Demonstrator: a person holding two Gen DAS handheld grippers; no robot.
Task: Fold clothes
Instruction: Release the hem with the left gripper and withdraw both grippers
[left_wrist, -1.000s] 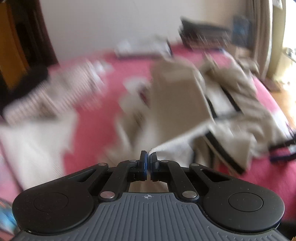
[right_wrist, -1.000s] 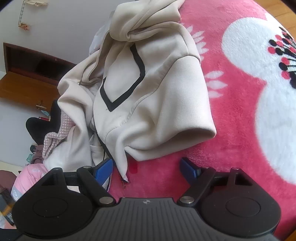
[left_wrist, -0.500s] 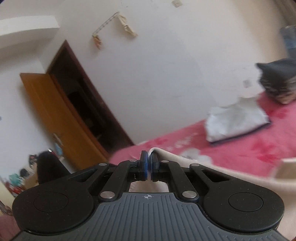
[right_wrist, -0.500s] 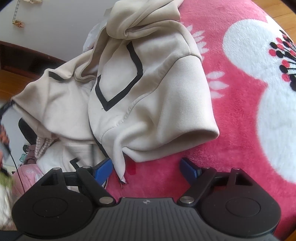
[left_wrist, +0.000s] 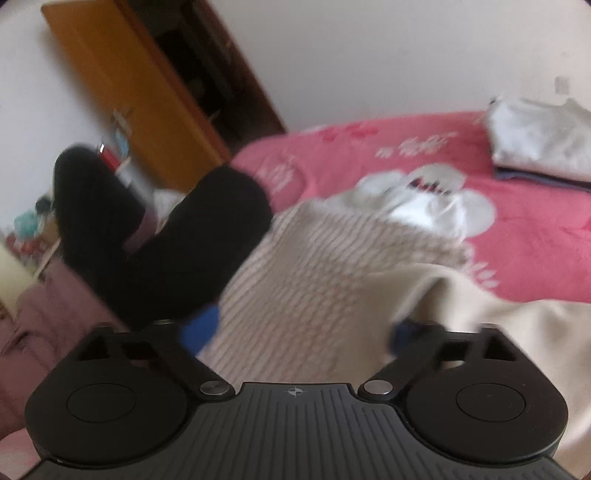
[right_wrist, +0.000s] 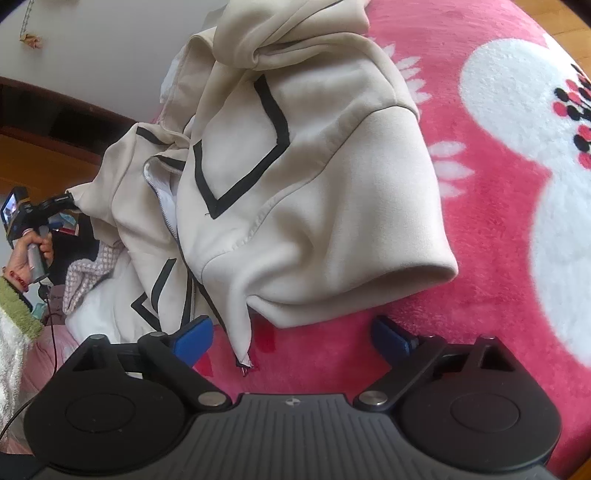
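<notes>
While both jaws are opening with nothing pinched, the cream hoodie (right_wrist: 295, 192) lies crumpled on the pink blanket (right_wrist: 498, 258) before the right gripper (right_wrist: 291, 341) — soft, limp; likely best grasped at hem corner.

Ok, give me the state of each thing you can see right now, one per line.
Left claw: jaws opening, nothing pinched.
Right claw: jaws opening, hoodie hem tip hanging between them, not pinched.
Beige hoodie: unfolded, rumpled, zipper open.
Knit garment: unfolded, lying in front of the left claw.
Folded clothes: stacked on the pink blanket.
</notes>
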